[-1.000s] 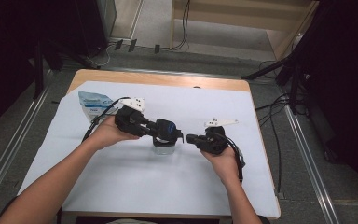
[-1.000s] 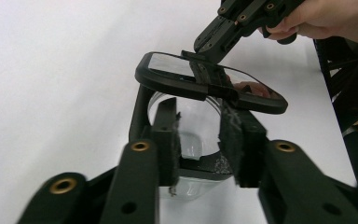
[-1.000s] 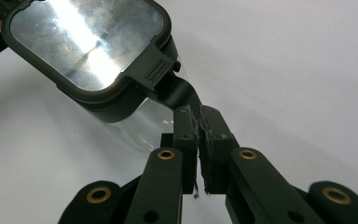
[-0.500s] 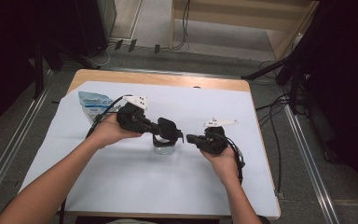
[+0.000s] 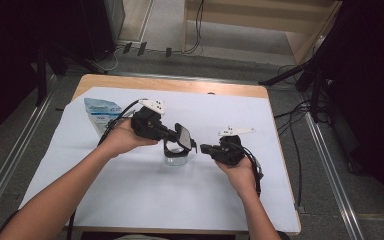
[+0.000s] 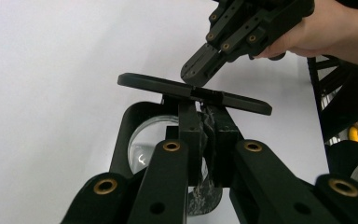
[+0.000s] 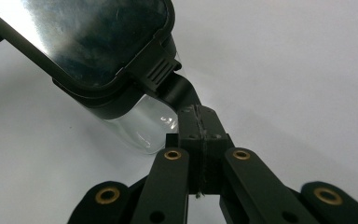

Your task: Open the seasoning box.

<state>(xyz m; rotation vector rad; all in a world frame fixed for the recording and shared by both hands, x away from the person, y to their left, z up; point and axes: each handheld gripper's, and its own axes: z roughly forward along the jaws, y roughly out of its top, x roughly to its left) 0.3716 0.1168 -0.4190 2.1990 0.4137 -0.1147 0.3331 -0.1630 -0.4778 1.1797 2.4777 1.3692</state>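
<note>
Near the middle of the white sheet (image 5: 130,200) stands the clear glass jar (image 5: 175,159), its black flip lid (image 5: 184,137) raised and tilted on a black clasp frame (image 6: 123,135). Your left gripper (image 5: 176,141) has just been closing; its jaws now pinch the lid's hinge tab, pads almost together. Your right gripper (image 5: 203,148) is fully closed with nothing between its pads, its tips touching the clasp end just beside the jar. A blue pouch (image 5: 100,113) lies well apart by your left forearm.
</note>
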